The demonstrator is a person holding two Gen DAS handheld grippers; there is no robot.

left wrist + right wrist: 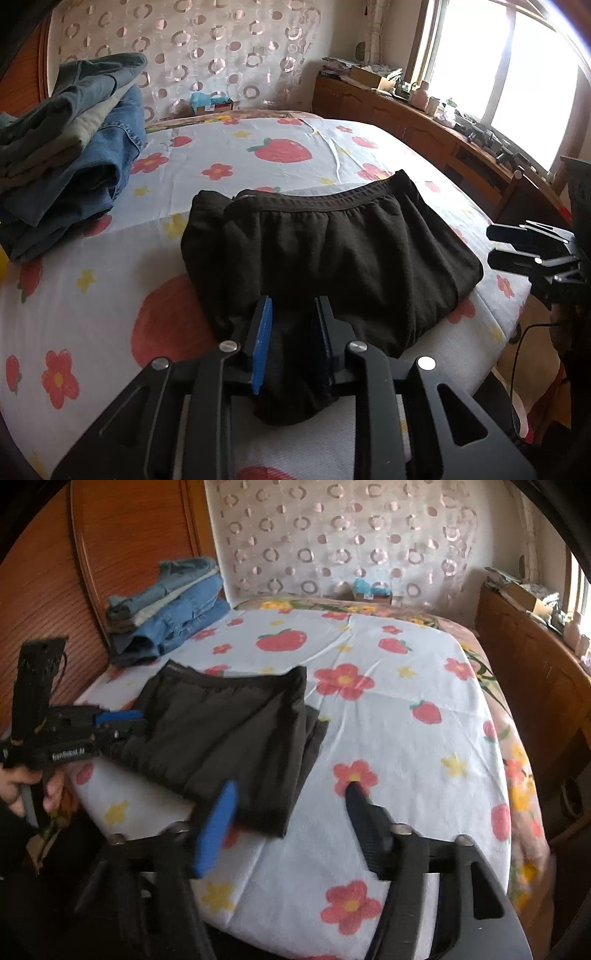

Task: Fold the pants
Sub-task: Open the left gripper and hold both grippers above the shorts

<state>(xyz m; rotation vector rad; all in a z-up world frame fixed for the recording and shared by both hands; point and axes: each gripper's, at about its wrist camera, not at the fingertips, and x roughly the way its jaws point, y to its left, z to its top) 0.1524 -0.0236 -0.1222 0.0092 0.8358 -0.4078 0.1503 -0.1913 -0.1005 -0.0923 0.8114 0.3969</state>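
From the left wrist camera, the folded black fabric pants (pixel 332 258) lie on the white bedsheet printed with red strawberries and flowers (pixel 92 314), near its front edge, elastic waistband toward the far side. The left gripper (pixel 293 314), black with blue pads, has its jaws narrowly parted around a bunched near edge of the pants; the cloth sits between the pads and they appear to pinch it. A stack of folded blue denim jeans (pixel 74 147) rests at the far left of the sheet. The right gripper (pixel 495 243) shows at the right edge, apart from the pants.

From the right wrist camera, the right gripper (pixel 291 794) stands wide open above the sheet (pixel 406 738), nothing between its fingers; its blue left pad overlaps the near corner of the pants (pixel 229 731). The left gripper (pixel 136 720) meets the pants' left edge, held by a hand (pixel 33 786). The jeans (pixel 170 605) lie beyond.
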